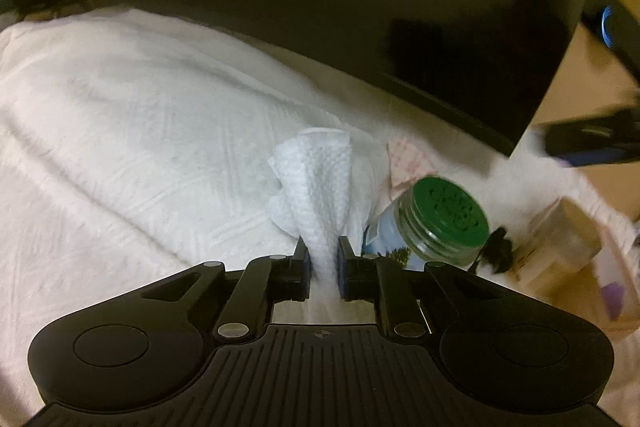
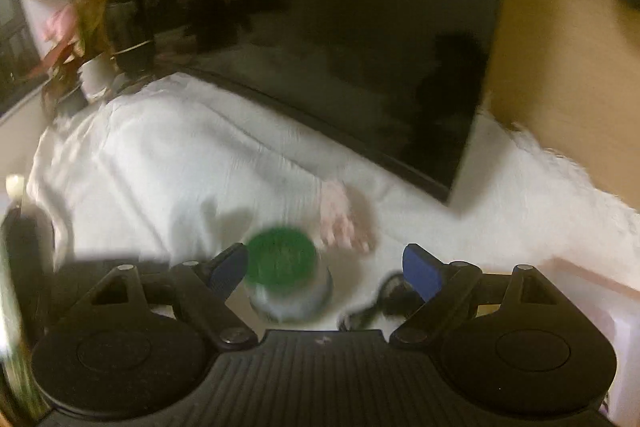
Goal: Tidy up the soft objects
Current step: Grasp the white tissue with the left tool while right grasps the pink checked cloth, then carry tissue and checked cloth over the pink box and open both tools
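Left gripper (image 1: pixel 323 261): jaws clenched on white cloth (image 1: pixel 316 183) | Right gripper (image 2: pixel 324 269): jaws released above green-lidded jar (image 2: pixel 286 277) | Surface: white towel (image 1: pixel 120 131), dark screen (image 1: pixel 360 7) behind

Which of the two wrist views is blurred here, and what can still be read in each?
Left wrist view: mostly sharp; the white cloth pinched in the left gripper shows its weave. Right wrist view: motion-smeared; the green-lidded jar and pink cloth are soft, with the right gripper open.
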A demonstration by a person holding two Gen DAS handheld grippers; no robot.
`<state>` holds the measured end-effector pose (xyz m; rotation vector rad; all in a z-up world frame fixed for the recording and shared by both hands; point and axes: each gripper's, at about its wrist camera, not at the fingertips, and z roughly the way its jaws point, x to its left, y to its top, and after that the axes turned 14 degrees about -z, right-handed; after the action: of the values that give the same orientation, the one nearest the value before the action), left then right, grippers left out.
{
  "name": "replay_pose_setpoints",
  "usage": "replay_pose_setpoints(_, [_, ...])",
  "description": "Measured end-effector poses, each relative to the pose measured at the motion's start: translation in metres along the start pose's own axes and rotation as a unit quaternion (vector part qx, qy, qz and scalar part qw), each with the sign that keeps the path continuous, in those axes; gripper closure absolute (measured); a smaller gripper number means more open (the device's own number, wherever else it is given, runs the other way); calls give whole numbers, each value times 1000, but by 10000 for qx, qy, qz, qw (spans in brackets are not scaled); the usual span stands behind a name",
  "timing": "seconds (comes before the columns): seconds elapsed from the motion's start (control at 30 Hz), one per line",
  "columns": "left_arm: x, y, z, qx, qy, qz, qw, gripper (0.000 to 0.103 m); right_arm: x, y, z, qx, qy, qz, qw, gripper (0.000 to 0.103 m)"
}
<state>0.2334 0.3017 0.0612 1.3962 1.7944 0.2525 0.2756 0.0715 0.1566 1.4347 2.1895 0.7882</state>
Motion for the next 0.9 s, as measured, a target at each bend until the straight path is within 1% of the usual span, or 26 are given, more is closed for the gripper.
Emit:
replay_pose_setpoints(0.03, [4,1,-4,-15,-7,-71,10000,88,-2,11,16,168,40,27,9998,38])
replay_pose_setpoints(0.1, [11,4,-12,-21,8,-164,9999,88,-3,26,49,567,-10,39,9984,53])
replay_pose_setpoints(0.2, [23,3,-22,71,77,-277,9996,88,-8,35,95,974,-208,151,9949,53])
replay_pose_setpoints(0.3, [33,2,-28,176,166,-317,9992,88,-20,35,130,1277,-145,406,9909,53])
replay_pose_setpoints(0.37, [40,0,-30,266,218,-345,9988,88,-26,32,145,1418,-74,549,9883,57])
replay_pose_setpoints(0.4, [43,-1,-30,313,240,-370,9985,88,-27,31,151,1458,-50,554,9878,67])
replay_pose_setpoints(0.43, [46,-2,-30,359,253,-392,9983,88,-27,30,155,1503,-8,520,9873,84])
replay_pose_setpoints(0.47, [49,-2,-32,385,253,-414,9981,88,-27,30,155,1517,36,480,9873,92])
replay_pose_setpoints(0.5, [50,0,-33,382,248,-430,9980,88,-26,31,151,1465,62,464,9881,95])
replay_pose_setpoints(0.63, [45,19,-39,340,170,-376,9986,88,-19,40,101,923,213,325,9950,96])
replay_pose_setpoints(0.73, [28,35,-40,294,68,-190,9994,88,-10,47,51,457,267,146,9985,96])
replay_pose_setpoints(0.8, [12,44,-42,227,-12,-39,9997,88,-6,45,16,172,269,33,9995,96])
replay_pose_setpoints(0.9, [-15,52,-44,139,-194,199,9995,88,-8,39,-26,-124,247,0,9996,96])
